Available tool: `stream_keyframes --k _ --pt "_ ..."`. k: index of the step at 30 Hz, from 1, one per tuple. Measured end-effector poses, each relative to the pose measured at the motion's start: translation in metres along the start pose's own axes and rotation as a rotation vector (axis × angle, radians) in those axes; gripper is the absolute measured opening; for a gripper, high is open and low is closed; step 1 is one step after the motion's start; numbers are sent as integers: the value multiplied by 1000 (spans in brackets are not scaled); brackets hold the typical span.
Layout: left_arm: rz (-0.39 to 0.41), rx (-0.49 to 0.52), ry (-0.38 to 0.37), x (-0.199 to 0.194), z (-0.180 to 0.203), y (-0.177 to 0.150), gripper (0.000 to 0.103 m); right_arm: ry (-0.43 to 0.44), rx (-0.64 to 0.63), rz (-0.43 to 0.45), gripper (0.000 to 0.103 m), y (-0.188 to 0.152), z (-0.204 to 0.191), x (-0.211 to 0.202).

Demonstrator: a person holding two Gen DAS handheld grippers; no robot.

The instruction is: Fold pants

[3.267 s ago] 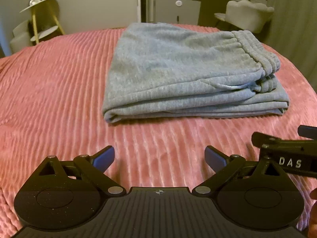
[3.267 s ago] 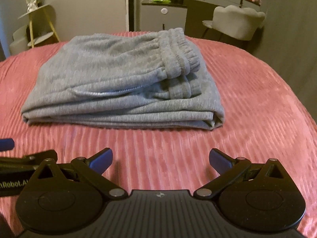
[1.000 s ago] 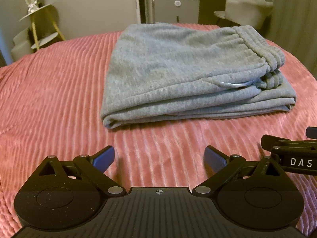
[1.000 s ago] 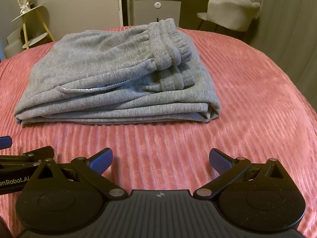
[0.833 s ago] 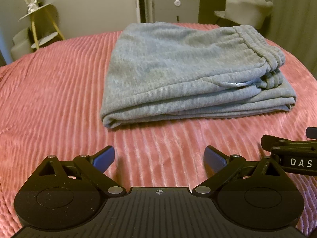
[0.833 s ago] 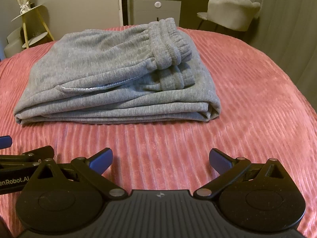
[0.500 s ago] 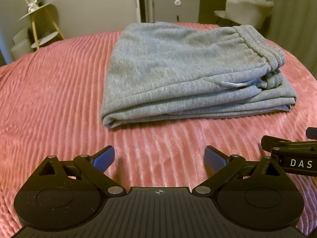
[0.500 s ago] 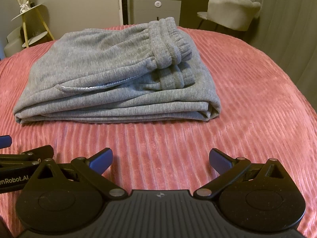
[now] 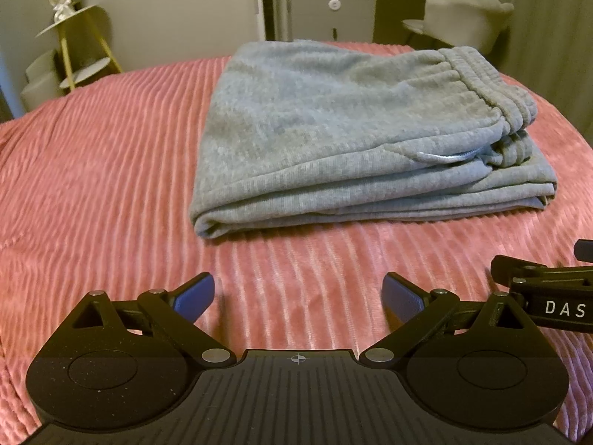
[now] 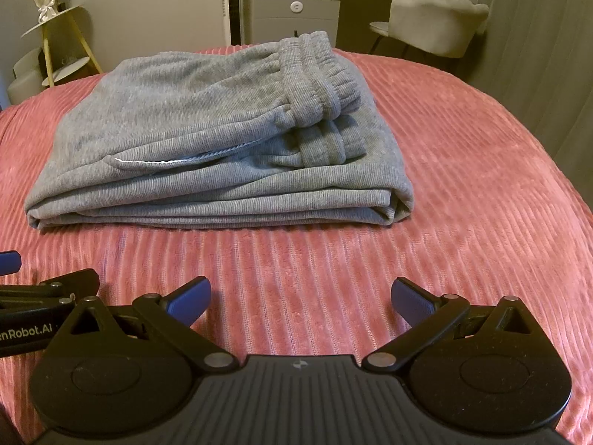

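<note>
Grey pants point(image 9: 352, 141) lie folded in a flat stack on the pink ribbed bedspread point(image 9: 92, 185), waistband at the right end on top. They also show in the right wrist view point(image 10: 222, 148). My left gripper point(image 9: 298, 296) is open and empty, a short way in front of the stack. My right gripper point(image 10: 300, 298) is open and empty too, also short of the stack's near edge. Each gripper's body shows at the edge of the other's view.
Beyond the bed stand a grey cabinet point(image 9: 330, 18), a pale chair point(image 9: 467, 18) and a yellow-legged side stand point(image 9: 74, 48). A curtain point(image 10: 548, 37) hangs at the right.
Almost nothing has moved in the last second. Since 3.3 s ago both views have shifted slightly toward the pants, which lie as before.
</note>
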State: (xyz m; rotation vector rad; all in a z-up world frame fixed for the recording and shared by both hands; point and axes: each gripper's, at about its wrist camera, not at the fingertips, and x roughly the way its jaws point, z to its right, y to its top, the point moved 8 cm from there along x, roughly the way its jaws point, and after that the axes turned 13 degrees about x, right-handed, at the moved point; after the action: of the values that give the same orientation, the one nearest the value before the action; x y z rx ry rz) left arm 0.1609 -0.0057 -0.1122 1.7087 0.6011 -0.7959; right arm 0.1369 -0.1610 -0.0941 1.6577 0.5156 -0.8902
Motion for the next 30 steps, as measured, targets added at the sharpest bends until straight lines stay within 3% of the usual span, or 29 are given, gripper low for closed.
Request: stream_keyframes --k 30 --pt "13 16 0 -1 3 2 100 4 -10 1 103 0 0 -1"
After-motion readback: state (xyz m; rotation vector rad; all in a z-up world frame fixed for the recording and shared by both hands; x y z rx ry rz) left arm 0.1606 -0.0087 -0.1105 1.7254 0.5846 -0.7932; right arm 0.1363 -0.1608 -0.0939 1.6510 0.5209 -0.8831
